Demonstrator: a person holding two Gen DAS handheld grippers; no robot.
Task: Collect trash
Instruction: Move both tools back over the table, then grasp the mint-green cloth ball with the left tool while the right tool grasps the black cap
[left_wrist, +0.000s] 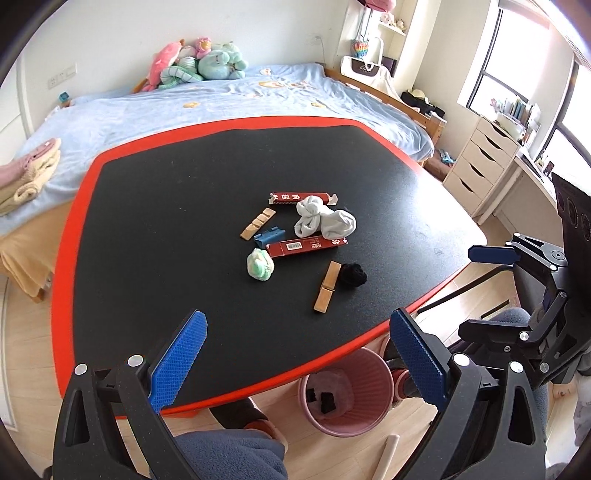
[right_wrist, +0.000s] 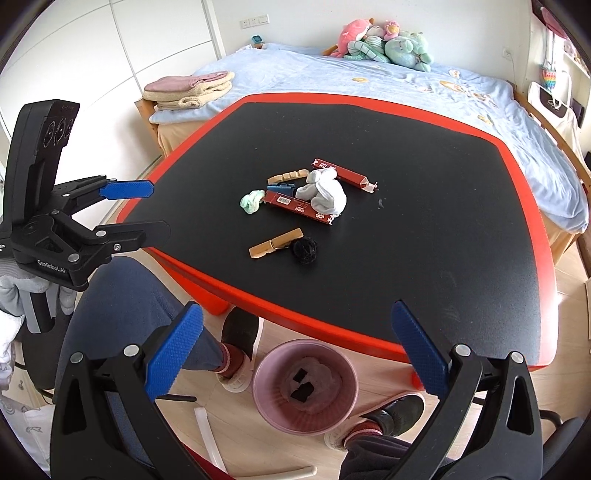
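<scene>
Left tool (left_wrist: 299, 354) and right tool (right_wrist: 295, 347): both spread wide, holding nothing. Trash on counter (right_wrist: 424, 266), centre: two red cartons (right_wrist: 301, 205), white sock (right_wrist: 325, 194), green wad (right_wrist: 252, 201), clothespin (right_wrist: 275, 242), black ball (right_wrist: 305, 250). Pink bin (right_wrist: 304, 384) on floor at 6 o'clock.

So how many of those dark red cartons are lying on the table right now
2. One red carton lies at the far side of the pile, behind the white sock. The other red carton lies in front of the sock, barcode up.
</scene>
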